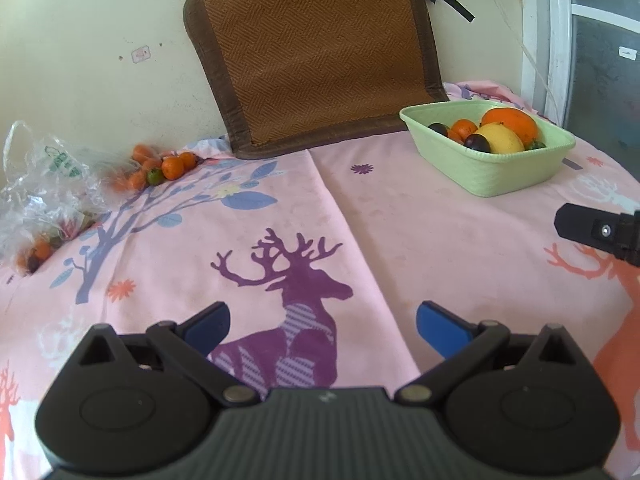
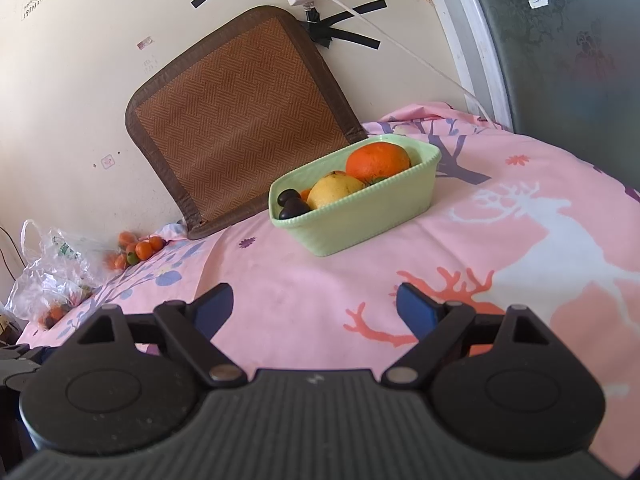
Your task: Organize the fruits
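A light green basket stands at the back right of the pink cloth and holds a big orange, a yellow fruit, dark plums and a small orange fruit. A heap of small orange fruits lies at the back left by the wall. My left gripper is open and empty, low over the cloth. My right gripper is open and empty, in front of the basket.
A brown woven mat leans on the wall behind the basket. A crumpled clear plastic bag with more small fruits lies at the far left edge. The right gripper's finger shows at the left view's right edge.
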